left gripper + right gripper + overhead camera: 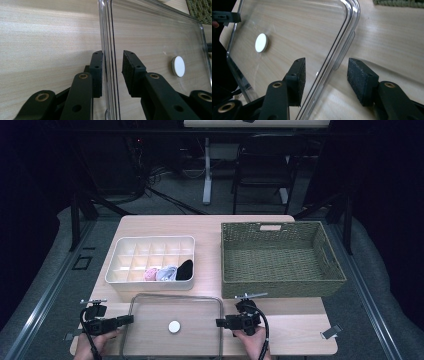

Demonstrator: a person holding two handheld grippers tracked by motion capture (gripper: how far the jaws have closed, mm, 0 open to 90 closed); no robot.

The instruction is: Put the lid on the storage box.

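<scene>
Grippers straddle clear lid (175, 325) edges, unclamped — pale wood table (165, 225), dark room.

White divided organizer (131, 251) (rolled socks (168, 272) in front cells) beside green woven basket (281, 256) on table (200, 226).

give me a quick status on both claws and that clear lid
Left claw open, straddling the clear lid at its left rim. Right claw open, straddling the right rim. Lid flat on the table, nothing in the way.
</scene>
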